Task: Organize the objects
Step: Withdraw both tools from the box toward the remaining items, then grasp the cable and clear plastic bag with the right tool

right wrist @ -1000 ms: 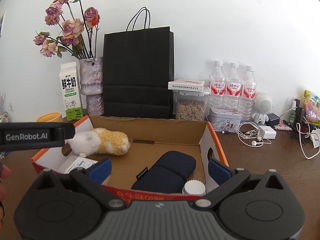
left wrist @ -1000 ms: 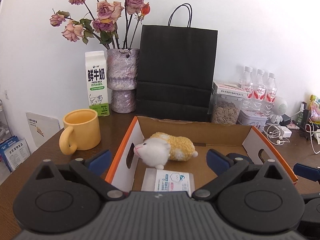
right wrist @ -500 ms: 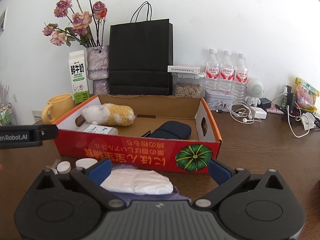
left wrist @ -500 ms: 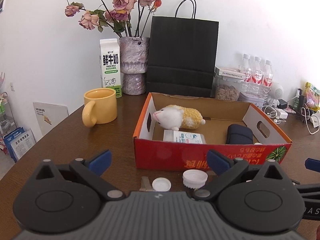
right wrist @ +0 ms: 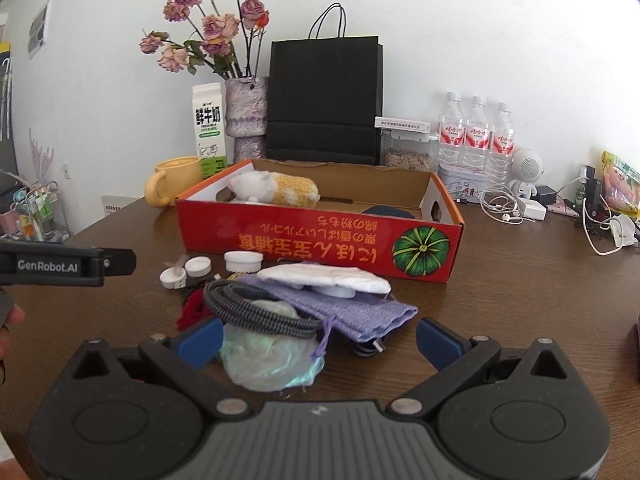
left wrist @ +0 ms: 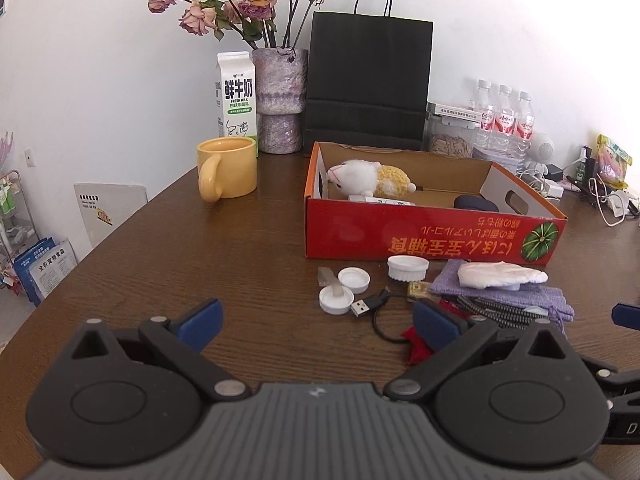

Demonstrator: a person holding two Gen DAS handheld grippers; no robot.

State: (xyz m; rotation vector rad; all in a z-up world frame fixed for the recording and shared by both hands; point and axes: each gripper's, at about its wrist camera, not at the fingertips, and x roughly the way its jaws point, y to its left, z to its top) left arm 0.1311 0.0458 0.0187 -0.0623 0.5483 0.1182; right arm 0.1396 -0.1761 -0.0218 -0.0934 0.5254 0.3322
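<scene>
Two grippers are yours to work with, and both stand wide open with nothing between their fingers: the left gripper (left wrist: pixel 316 322) hovers over bare table in front of the red cardboard box (left wrist: pixel 432 232), the right gripper (right wrist: pixel 318 338) just above the loose pile before that same box. Working left to right in front of the box, you have three white caps (left wrist: pixel 354 280), a black USB cable (left wrist: pixel 374 304), a braided cable coil (right wrist: pixel 256 306) on an iridescent plastic wrap (right wrist: pixel 272 360), then a lilac drawstring pouch (right wrist: pixel 360 312) under a white folded pad (right wrist: pixel 324 278). I'd take the coil first: pinch across its bundled strands, lift straight up so the pouch cord doesn't snag. Inside the box, at its left end, lies a plush toy (left wrist: pixel 368 178).
</scene>
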